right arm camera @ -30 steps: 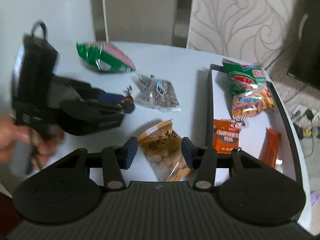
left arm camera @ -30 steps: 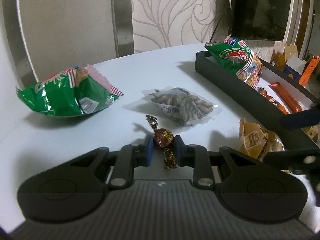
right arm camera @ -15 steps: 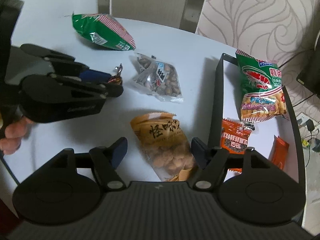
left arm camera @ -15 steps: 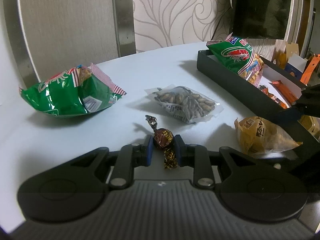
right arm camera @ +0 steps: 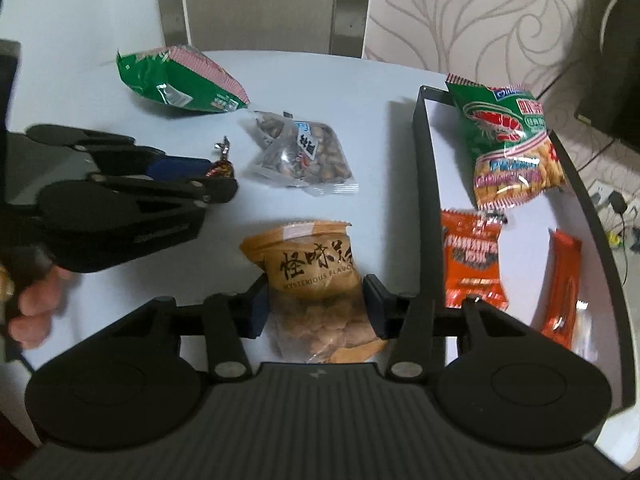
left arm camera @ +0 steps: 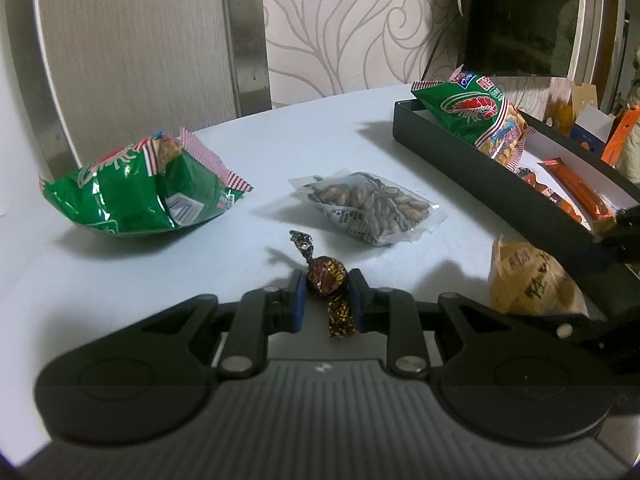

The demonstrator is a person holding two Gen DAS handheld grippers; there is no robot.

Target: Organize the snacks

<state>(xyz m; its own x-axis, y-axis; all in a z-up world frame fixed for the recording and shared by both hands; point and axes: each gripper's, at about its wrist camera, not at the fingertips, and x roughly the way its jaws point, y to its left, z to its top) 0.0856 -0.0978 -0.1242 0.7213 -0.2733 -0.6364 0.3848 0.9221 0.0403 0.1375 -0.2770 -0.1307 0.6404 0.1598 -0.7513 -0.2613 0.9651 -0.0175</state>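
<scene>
My left gripper (left arm camera: 326, 296) is shut on a brown foil-wrapped candy (left arm camera: 325, 278), held just above the white table (left arm camera: 120, 280). The right wrist view shows that gripper (right arm camera: 224, 178) from the side with the candy (right arm camera: 220, 168) at its tip. My right gripper (right arm camera: 316, 306) straddles a tan snack packet (right arm camera: 312, 264) lying on the table. Its jaws are closing and both pads touch the packet's sides. The same packet (left arm camera: 528, 280) shows at the right of the left wrist view. A black tray (right arm camera: 424, 200) stands right of the packet.
The tray holds a green prawn cracker bag (right arm camera: 508, 140) and orange packets (right arm camera: 472, 256). A green crumpled bag (left arm camera: 136, 192) and a clear seed packet (left arm camera: 372, 208) lie on the table. A hand (right arm camera: 32, 308) grips the left tool. A wall stands behind.
The right gripper sank over the tan packet, spread its jaws wider, then drew them in against the packet's sides. The left gripper and its candy have stayed put.
</scene>
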